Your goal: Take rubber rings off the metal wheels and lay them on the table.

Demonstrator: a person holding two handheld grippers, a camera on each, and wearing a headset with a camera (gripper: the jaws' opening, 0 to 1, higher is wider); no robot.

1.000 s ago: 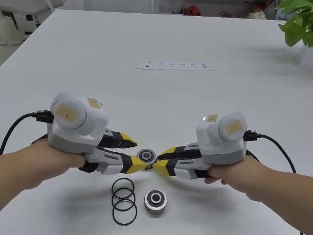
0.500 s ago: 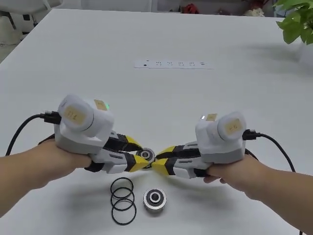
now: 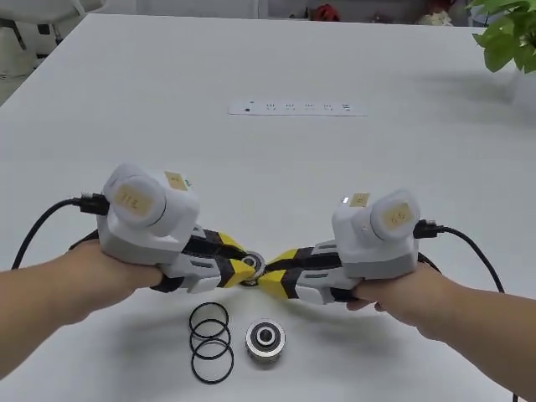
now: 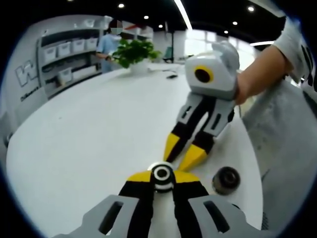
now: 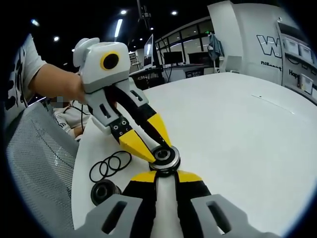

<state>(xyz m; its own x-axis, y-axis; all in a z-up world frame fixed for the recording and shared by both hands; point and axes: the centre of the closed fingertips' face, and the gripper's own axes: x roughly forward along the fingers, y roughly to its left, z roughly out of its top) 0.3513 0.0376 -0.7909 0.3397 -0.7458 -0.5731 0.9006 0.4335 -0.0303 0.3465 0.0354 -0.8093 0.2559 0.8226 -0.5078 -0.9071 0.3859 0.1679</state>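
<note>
The left claw (image 3: 237, 270) is shut on a small metal wheel (image 3: 252, 265) and holds it just above the white surface (image 3: 167, 100). The right claw (image 3: 272, 280) comes in from 3 o'clock. Its jaws are narrow, with a little gap, and its tips are right at the wheel's edge. I cannot tell if it pinches anything.

Three black rubber rings (image 3: 210, 341) lie in a row on the surface at 7 o'clock from the held wheel, touching each other. A second wheel (image 3: 265, 340) sits flat at 6 o'clock, just beside the rings.

A white power strip (image 3: 297, 108) lies far off at 12 o'clock. A green plant (image 3: 507, 38) is at 2 o'clock.

Each claw has a yellow sticker (image 3: 131, 199) on top; its red writing is too small to read. In the right gripper view a big letter "W" (image 5: 265, 44) is on the wall.
</note>
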